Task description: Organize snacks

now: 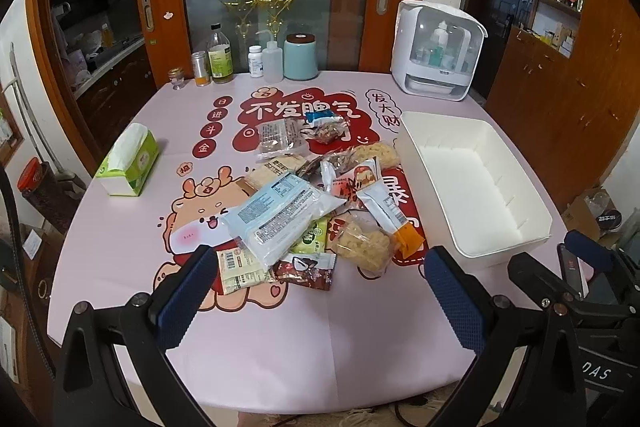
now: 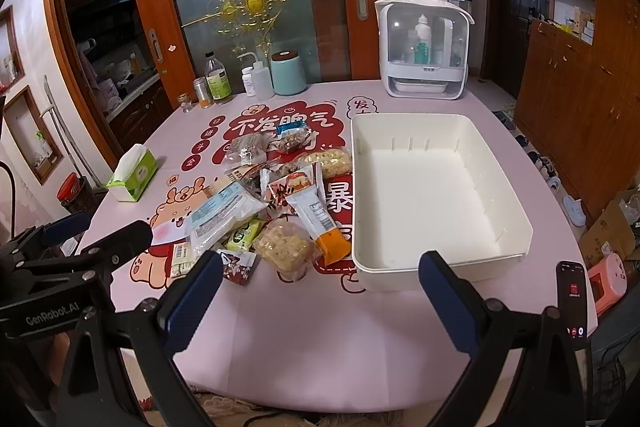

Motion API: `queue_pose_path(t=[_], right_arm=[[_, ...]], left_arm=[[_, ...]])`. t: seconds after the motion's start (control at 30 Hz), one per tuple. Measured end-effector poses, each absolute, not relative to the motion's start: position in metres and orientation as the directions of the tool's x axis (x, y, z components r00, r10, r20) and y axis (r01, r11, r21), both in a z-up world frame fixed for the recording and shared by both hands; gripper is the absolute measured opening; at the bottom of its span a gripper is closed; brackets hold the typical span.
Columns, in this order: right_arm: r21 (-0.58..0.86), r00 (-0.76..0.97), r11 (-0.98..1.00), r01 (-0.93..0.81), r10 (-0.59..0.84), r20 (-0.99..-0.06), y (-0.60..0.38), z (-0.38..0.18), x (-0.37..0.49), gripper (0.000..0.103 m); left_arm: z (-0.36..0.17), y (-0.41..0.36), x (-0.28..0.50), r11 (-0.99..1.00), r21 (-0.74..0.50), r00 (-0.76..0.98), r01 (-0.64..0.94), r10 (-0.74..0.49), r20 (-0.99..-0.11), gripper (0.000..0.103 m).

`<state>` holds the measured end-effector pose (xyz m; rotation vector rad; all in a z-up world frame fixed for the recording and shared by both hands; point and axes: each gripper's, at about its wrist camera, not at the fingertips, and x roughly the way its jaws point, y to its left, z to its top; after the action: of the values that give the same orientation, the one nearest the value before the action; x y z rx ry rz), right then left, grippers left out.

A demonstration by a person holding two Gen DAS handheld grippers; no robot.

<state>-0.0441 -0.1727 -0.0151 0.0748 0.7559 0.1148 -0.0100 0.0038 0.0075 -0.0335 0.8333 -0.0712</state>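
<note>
heap of light, crinkly, slippery snack packets (image 1: 304, 203) mid-table, left of the empty white bin (image 1: 476, 183); left tool (image 1: 320, 291) and right tool (image 2: 320, 297) both gape wide, empty; pinch flat sealed edges, sparing brittle noodle cakes (image 1: 366, 245).

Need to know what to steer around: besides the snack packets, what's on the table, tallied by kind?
Bottles, jars and canisters along the far edge: 6
Tissue box: 1
White bin: 1
White storage cabinet: 1
Total: 9
</note>
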Motion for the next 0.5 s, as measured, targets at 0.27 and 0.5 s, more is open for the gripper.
queue_pose_path(t=[0.27,0.5], right_arm=[[0.107,0.725,0.991,-0.079,0.131,-0.677,-0.1701,-0.0145,-0.0459,0.099],[0.107,0.73,0.991,-0.084,0.134,-0.671,-0.1687,-0.0147,-0.0498,0.099]], left_arm=[[0.0054,0.0046,-0.0098,0.996,-0.065,0.664,0.057,-0.087,-0.743,0.101],[0.0054,0.0095,-0.0092,0.997,-0.068,0.672,0.039,-0.077,-0.737,0.101]])
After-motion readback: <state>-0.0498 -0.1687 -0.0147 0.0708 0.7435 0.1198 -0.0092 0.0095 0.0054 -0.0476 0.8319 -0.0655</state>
